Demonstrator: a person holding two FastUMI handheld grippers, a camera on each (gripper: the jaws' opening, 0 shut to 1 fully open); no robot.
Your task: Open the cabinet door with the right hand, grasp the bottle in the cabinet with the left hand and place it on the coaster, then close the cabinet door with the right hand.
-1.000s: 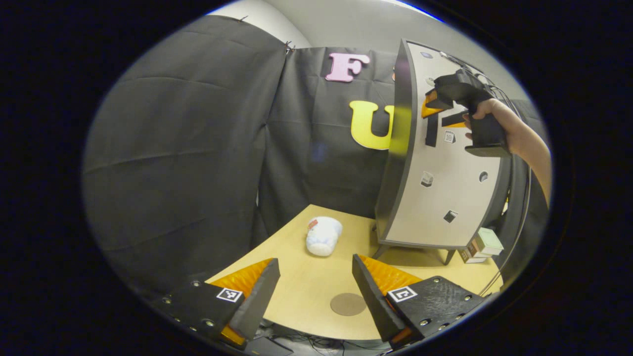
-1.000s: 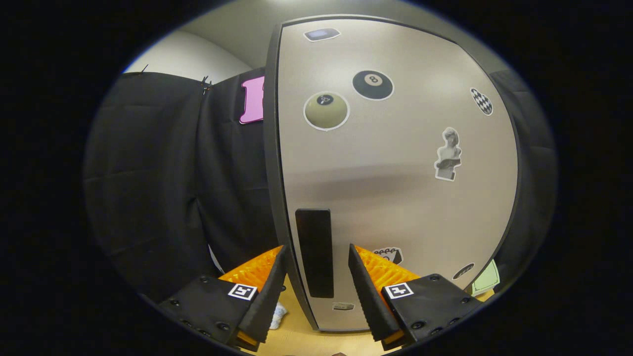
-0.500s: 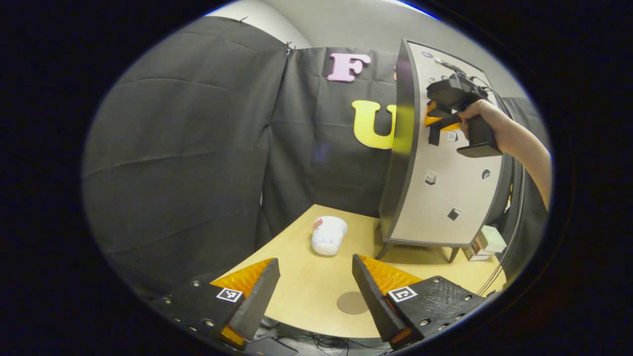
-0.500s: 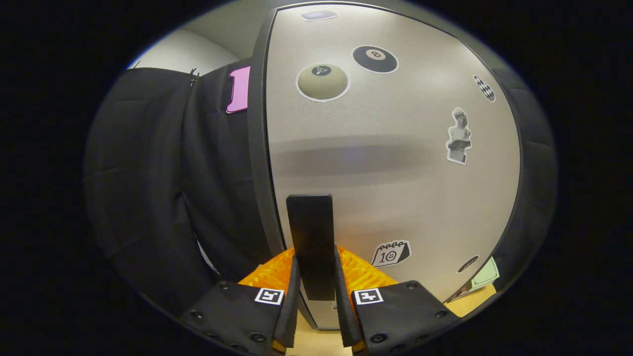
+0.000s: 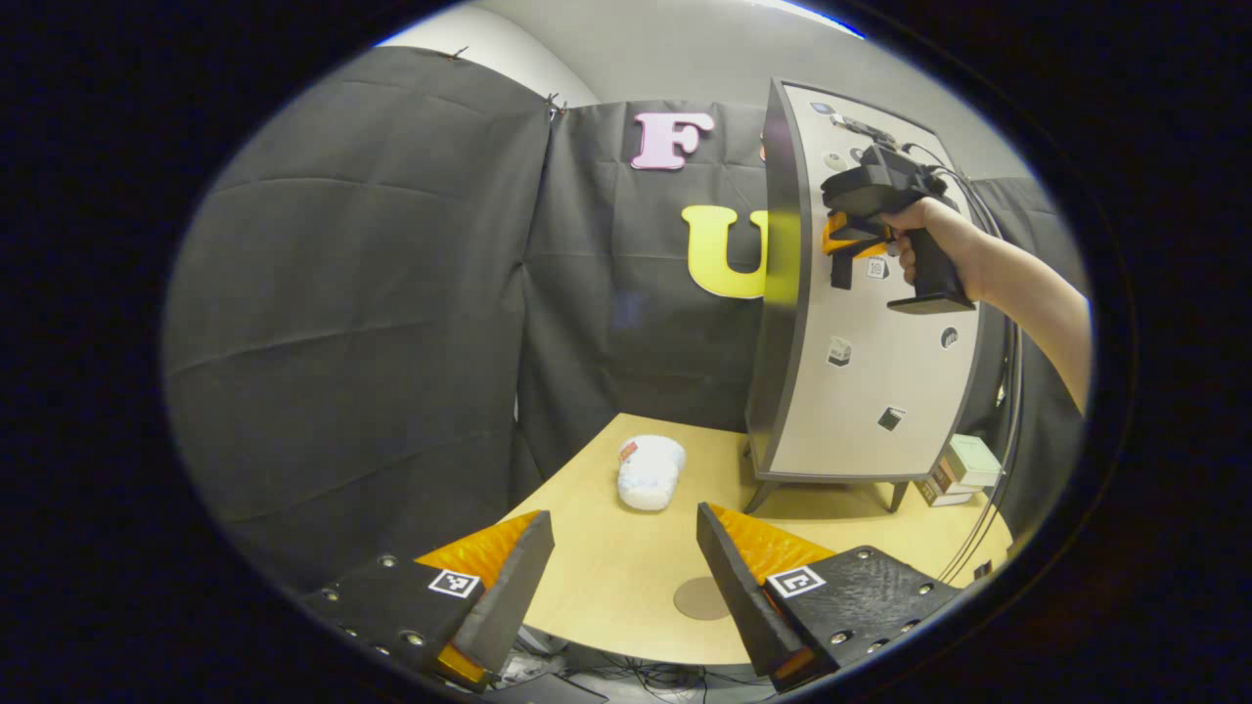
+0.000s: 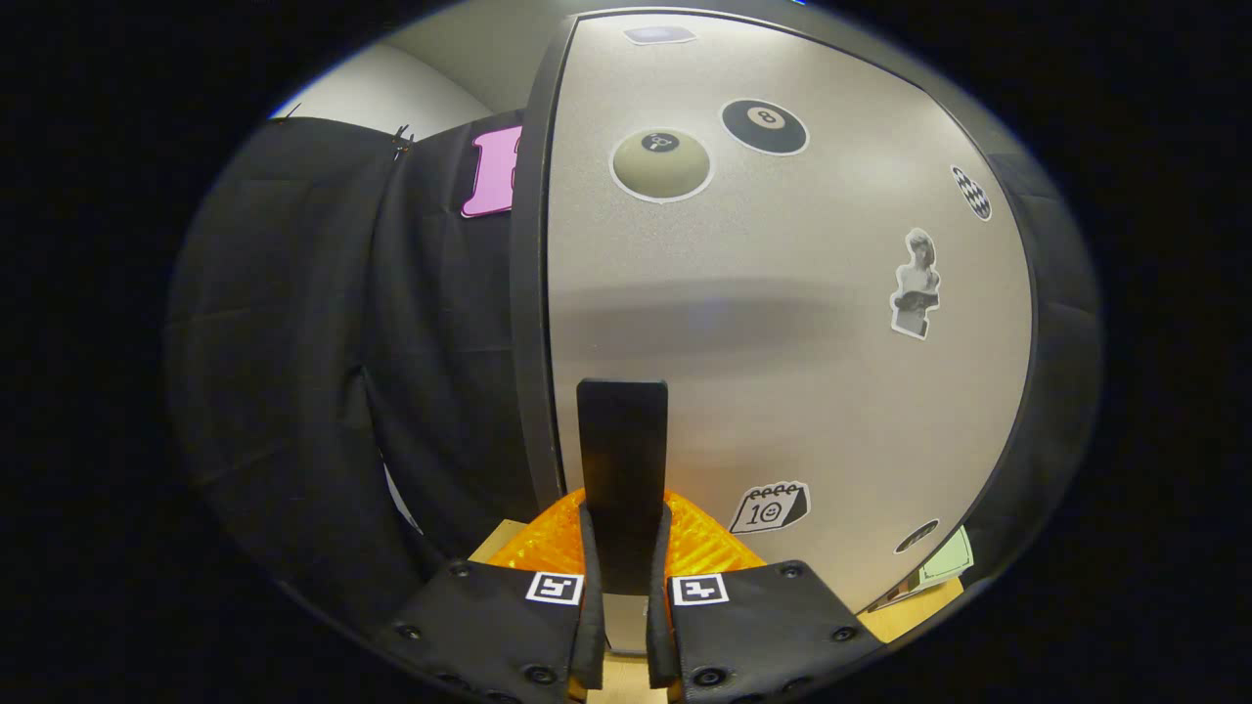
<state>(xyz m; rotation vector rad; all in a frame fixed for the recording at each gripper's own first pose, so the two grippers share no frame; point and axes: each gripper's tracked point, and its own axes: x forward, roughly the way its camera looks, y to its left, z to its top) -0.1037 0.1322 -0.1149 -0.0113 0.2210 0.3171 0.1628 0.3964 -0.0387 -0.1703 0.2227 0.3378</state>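
Note:
A grey cabinet (image 5: pixel 861 391) on short legs stands at the back right of the wooden table (image 5: pixel 626 577); its sticker-covered door (image 6: pixel 782 342) is closed. My right gripper (image 6: pixel 623 567) is shut on the door's black upright handle (image 6: pixel 622 460), both fingers pressing its sides. From the left gripper view, that right gripper (image 5: pixel 843 244), held by a hand, sits on the handle high on the door. My left gripper (image 5: pixel 621 577) hangs open over the table's near edge with nothing between its fingers. A round brown coaster (image 5: pixel 700 597) lies just ahead of it. The bottle is hidden.
A white crumpled bag-like object (image 5: pixel 648 471) lies on the table left of the cabinet. Small boxes (image 5: pixel 963 467) sit at the cabinet's right foot, and cables run down behind it. Black cloth walls close in the left and back.
My right gripper moved onto the door handle and closed from open to shut on it. The left gripper shifted only slightly. The door stays closed.

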